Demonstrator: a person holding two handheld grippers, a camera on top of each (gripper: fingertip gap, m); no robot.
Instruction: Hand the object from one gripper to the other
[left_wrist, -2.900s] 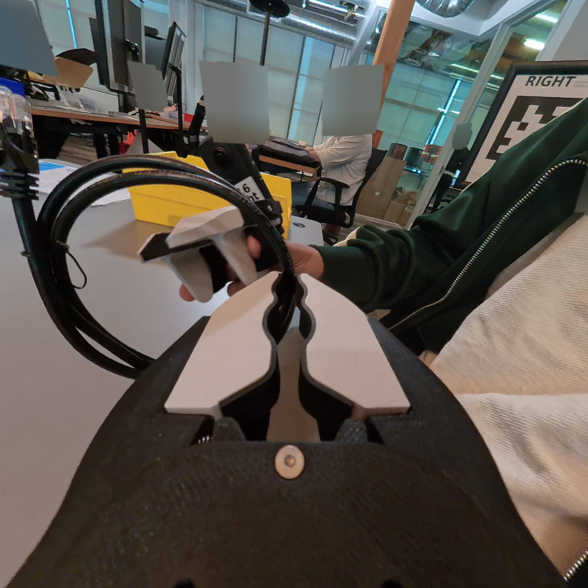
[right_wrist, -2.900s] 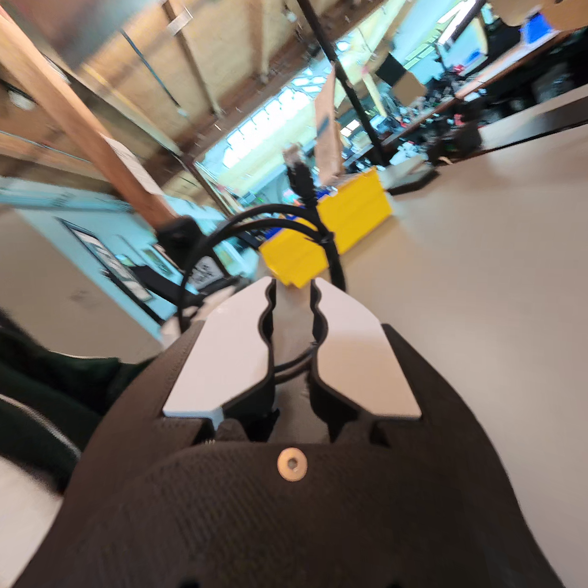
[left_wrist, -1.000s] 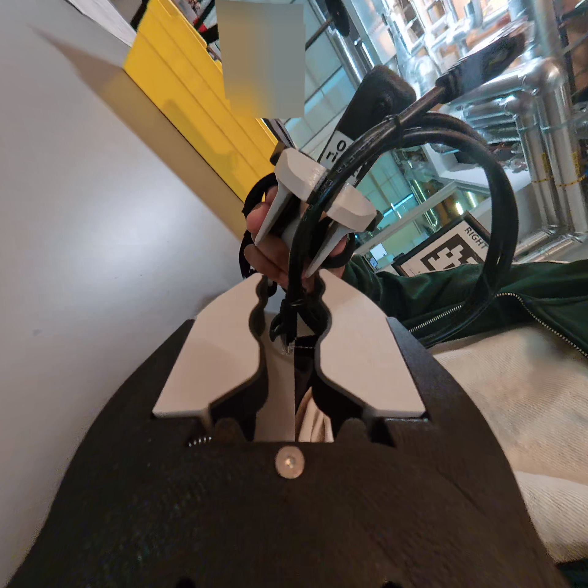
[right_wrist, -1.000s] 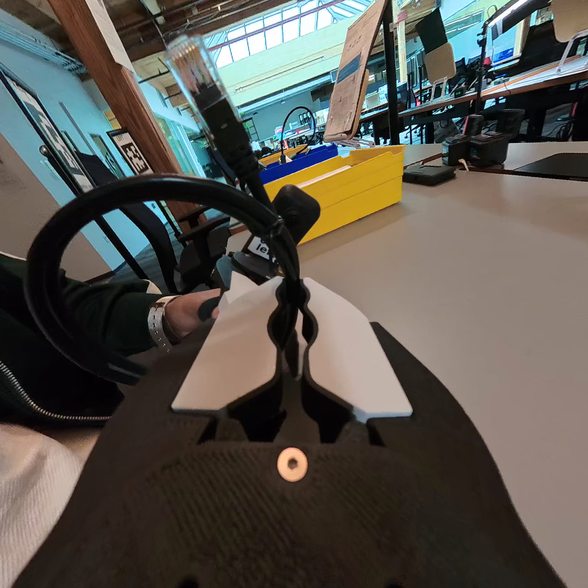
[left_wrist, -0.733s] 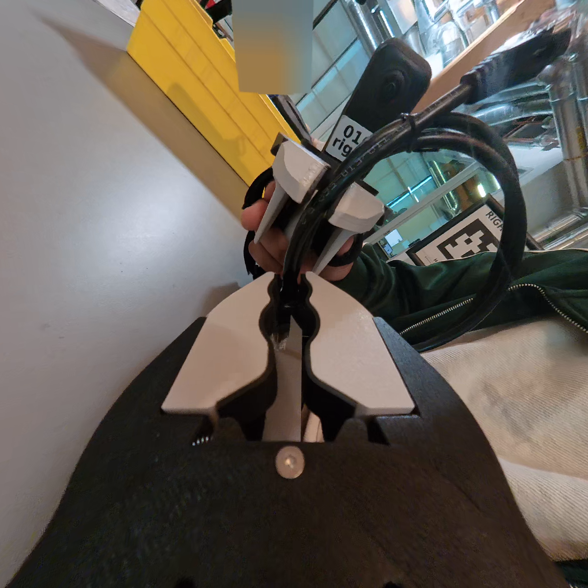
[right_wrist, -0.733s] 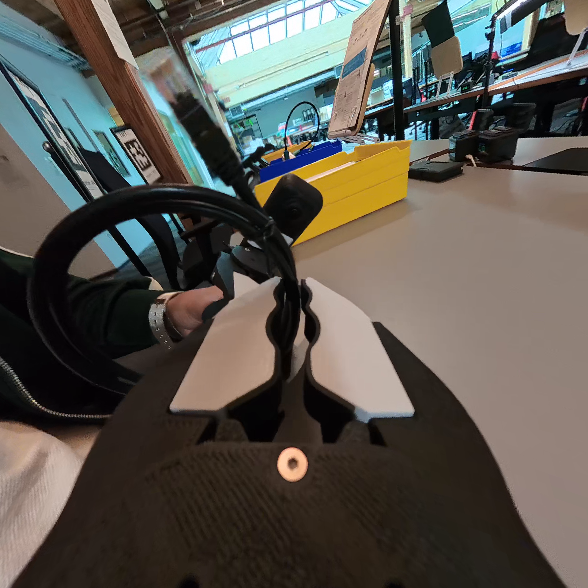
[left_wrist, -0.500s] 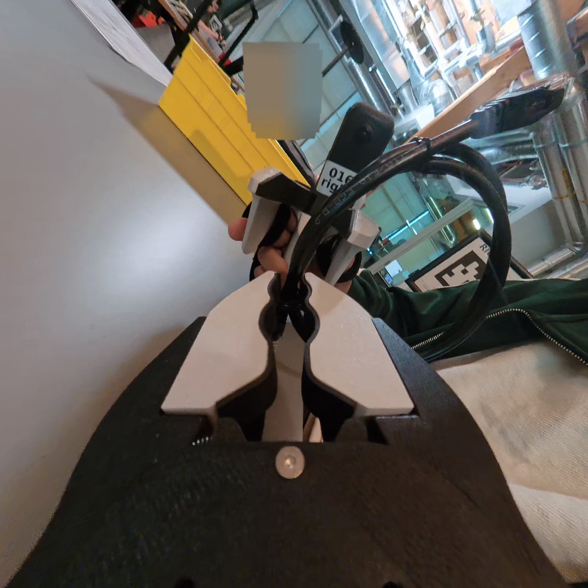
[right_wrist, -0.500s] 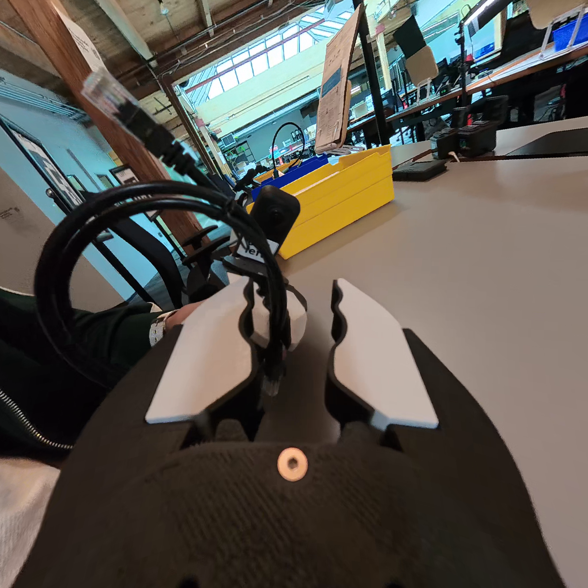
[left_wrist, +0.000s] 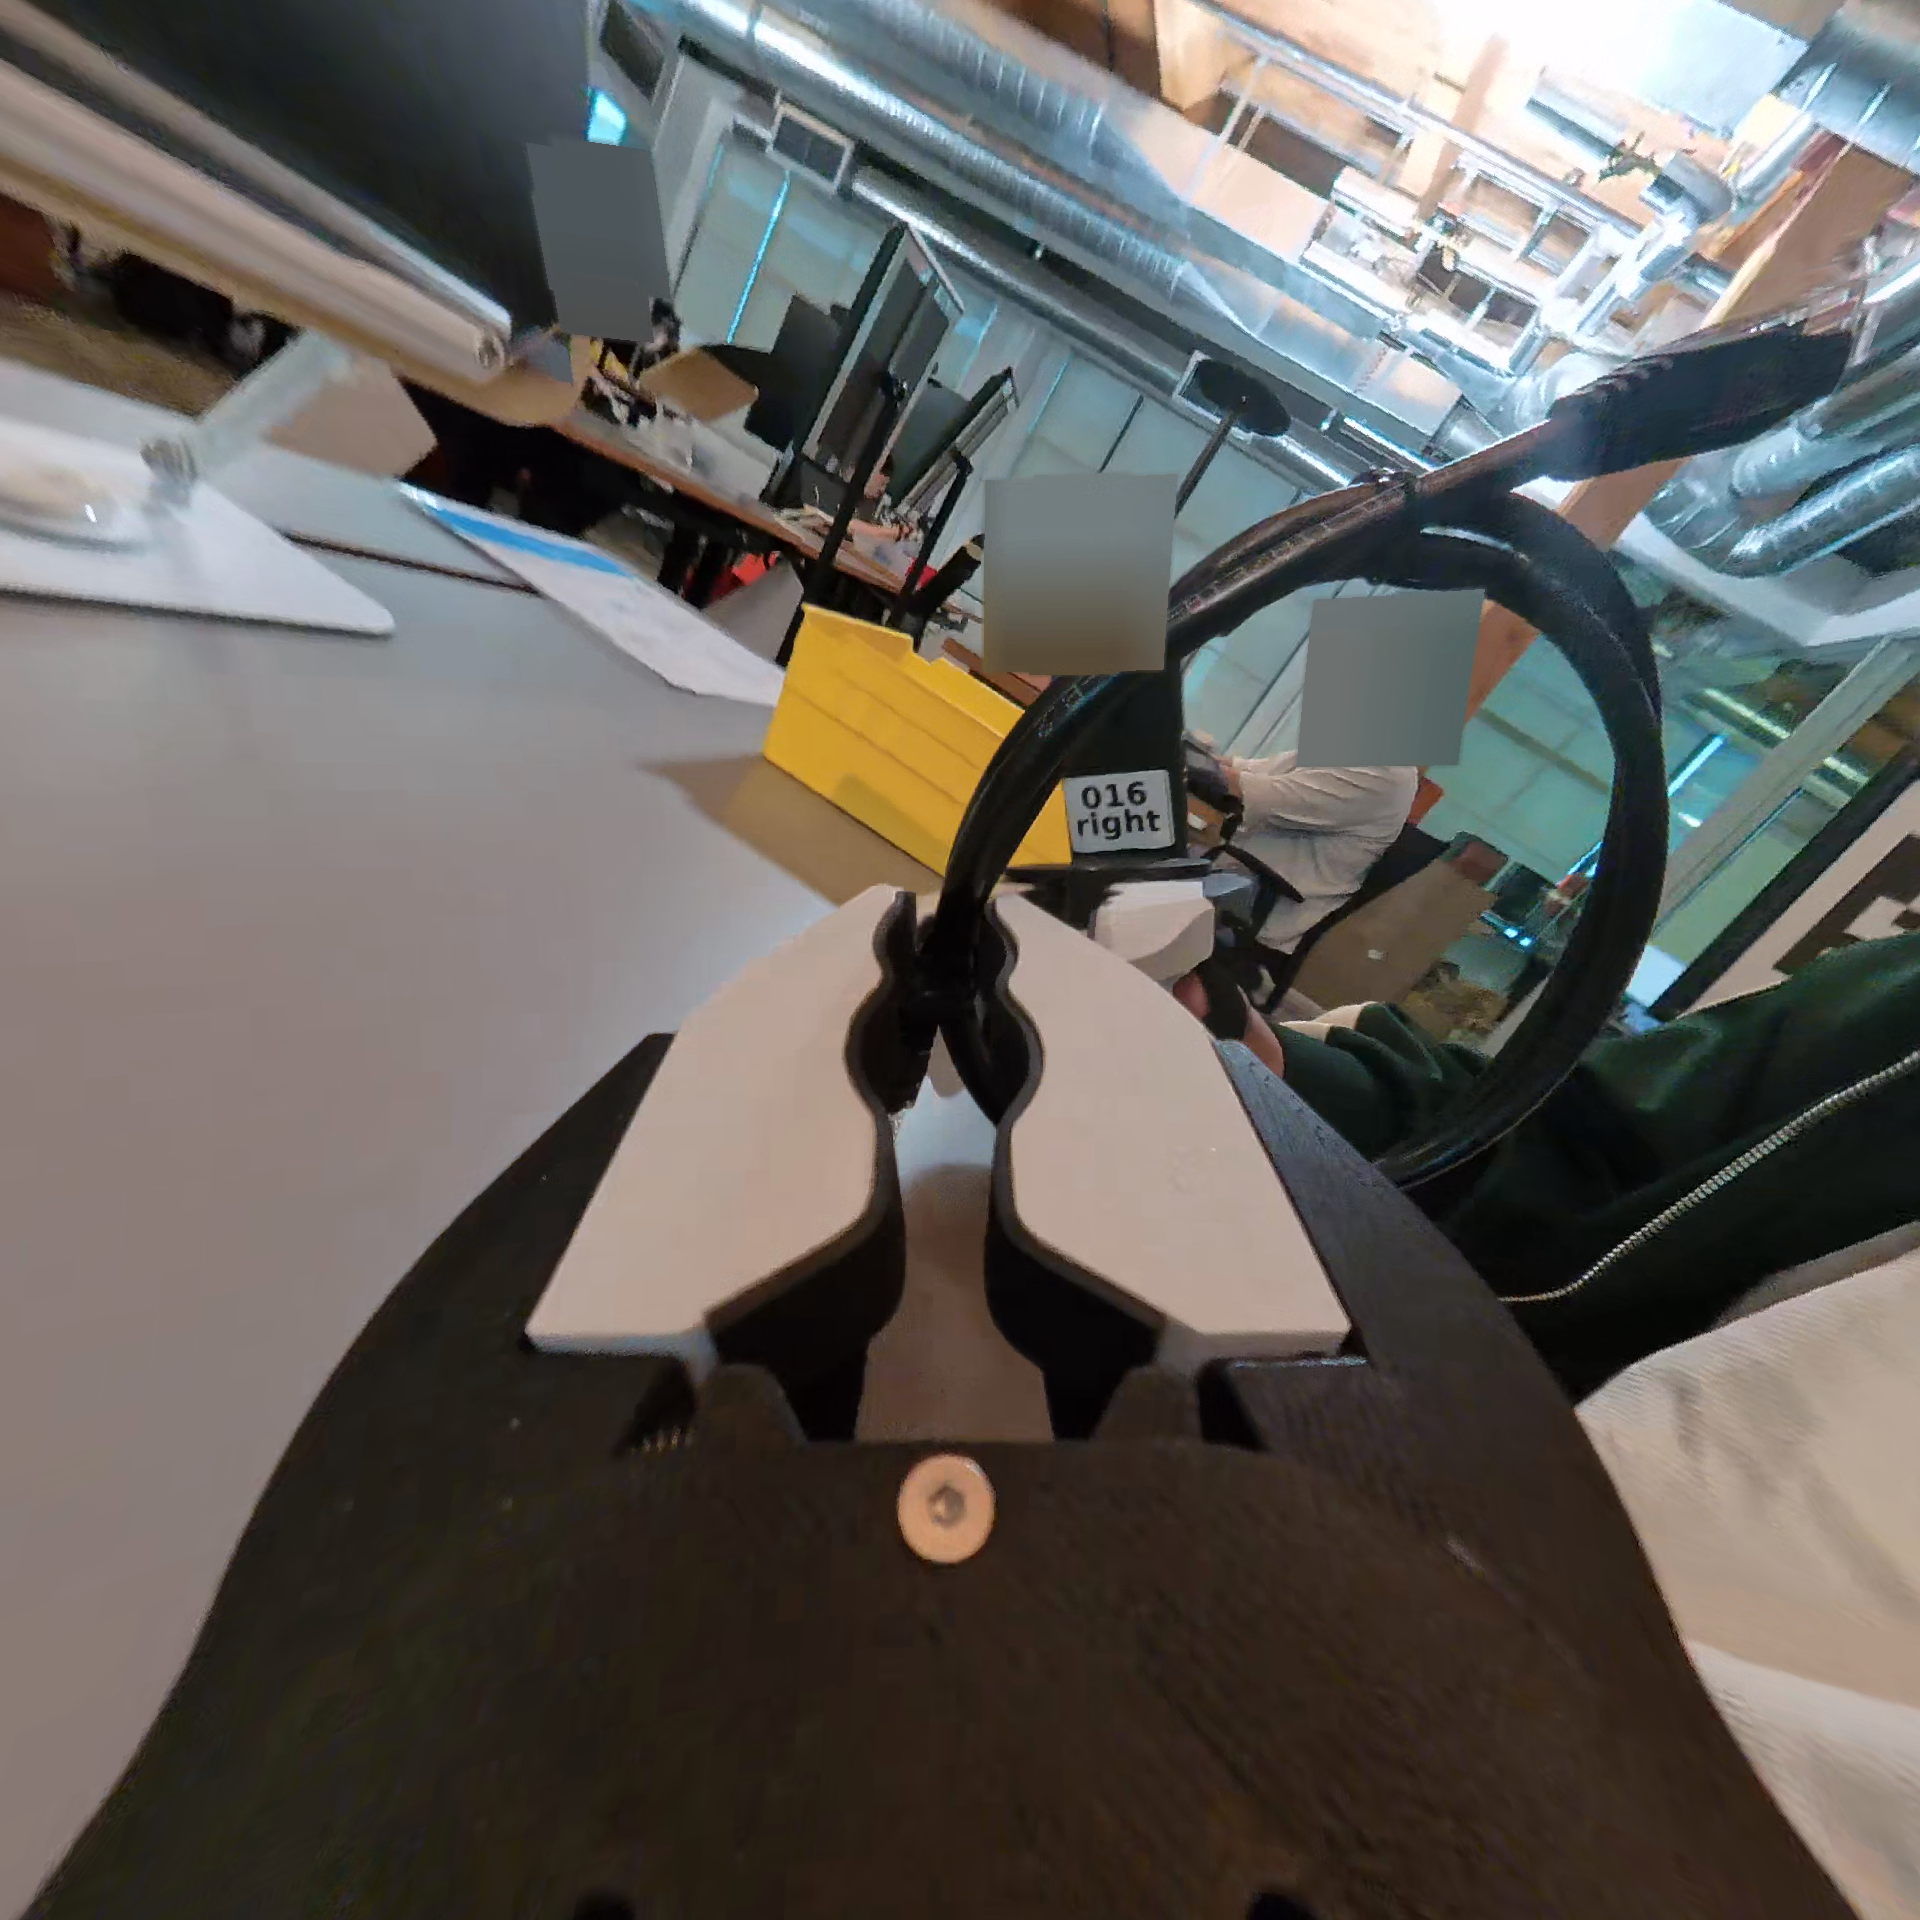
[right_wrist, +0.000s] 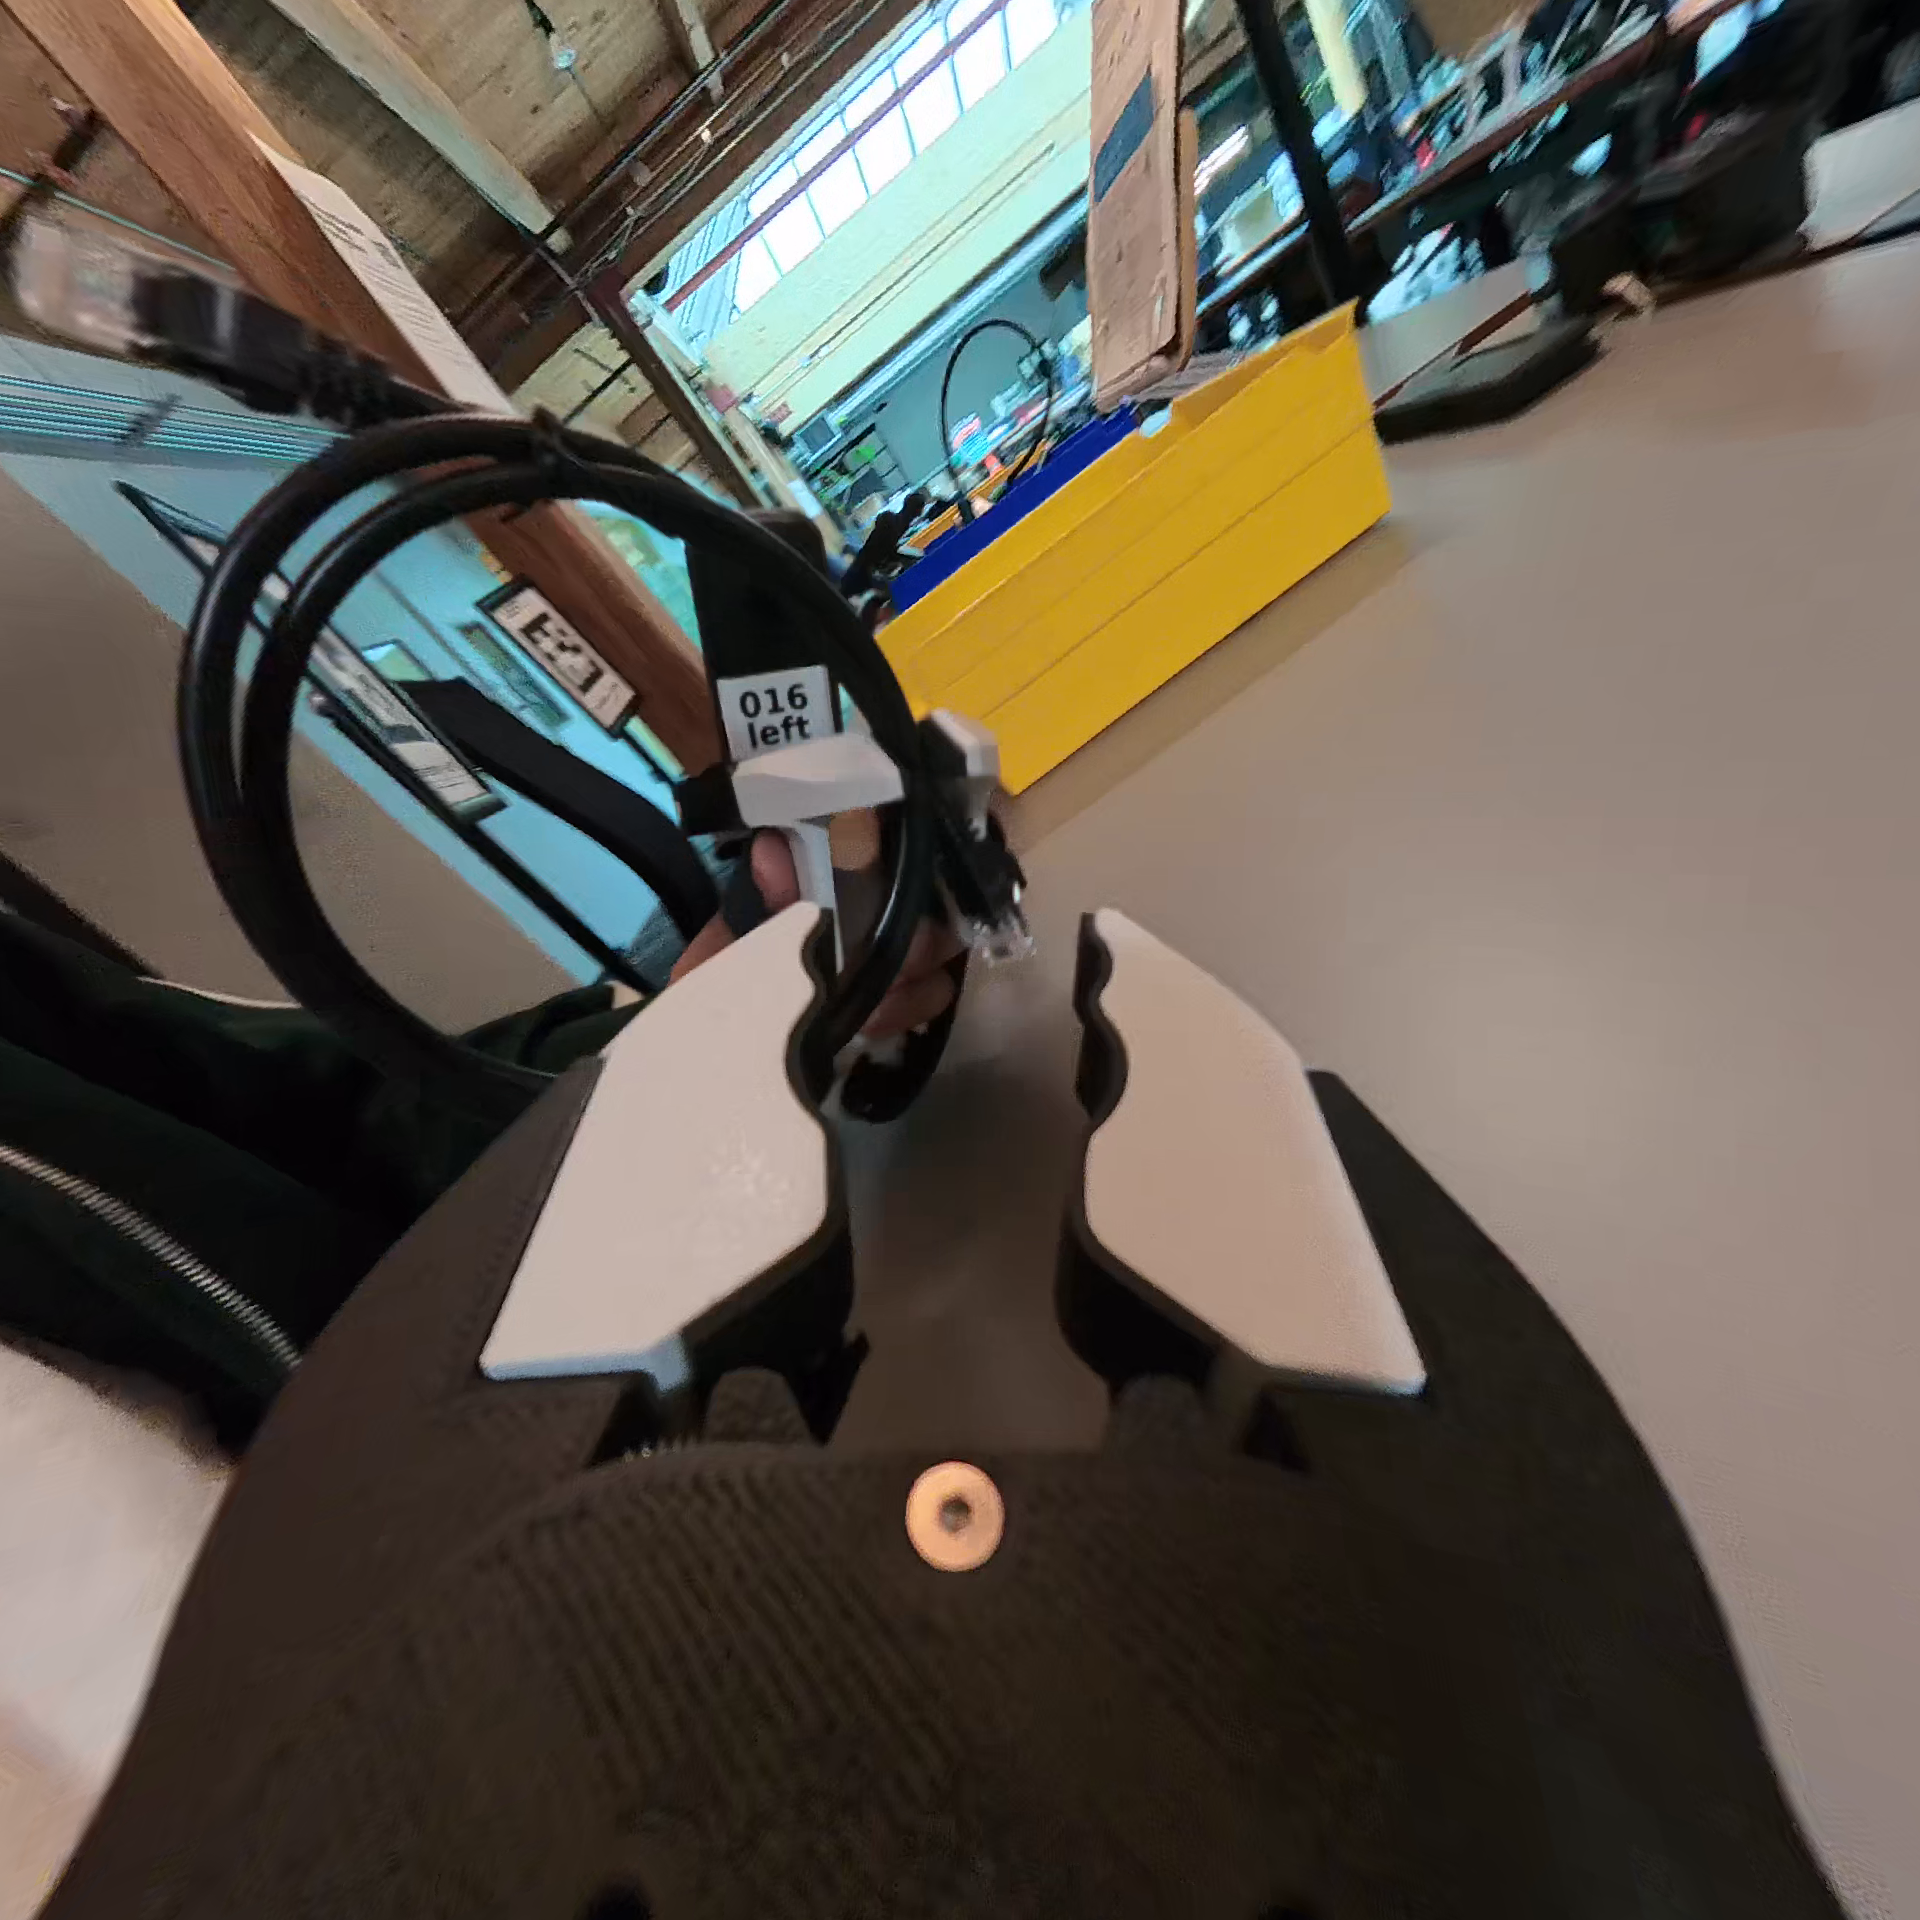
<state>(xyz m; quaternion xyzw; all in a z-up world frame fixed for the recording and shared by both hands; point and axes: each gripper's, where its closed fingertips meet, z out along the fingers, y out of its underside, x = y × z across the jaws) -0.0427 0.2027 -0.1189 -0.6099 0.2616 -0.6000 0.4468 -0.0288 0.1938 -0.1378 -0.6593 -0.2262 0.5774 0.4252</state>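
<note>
Left wrist view: grey table (left_wrist: 312, 935) w/ yellow bin (left_wrist: 883, 727) far side. Coiled black cable (left_wrist: 1621, 831) above table, loop arcing up-right, pinched btwn fingers of left gripper (left_wrist: 948, 935). Right gripper (right_wrist: 945, 987) fingers spread apart, nothing held, just beside cable plug (right_wrist: 987, 914).

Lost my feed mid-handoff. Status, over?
Left gripper shut on the coiled black cable. Right gripper open, clear of cable. Nothing between them; yellow bin well back.

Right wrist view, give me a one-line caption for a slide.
Right gripper open and empty above the grey table, the coiled black cable now clamped in the left gripper beyond.
</note>
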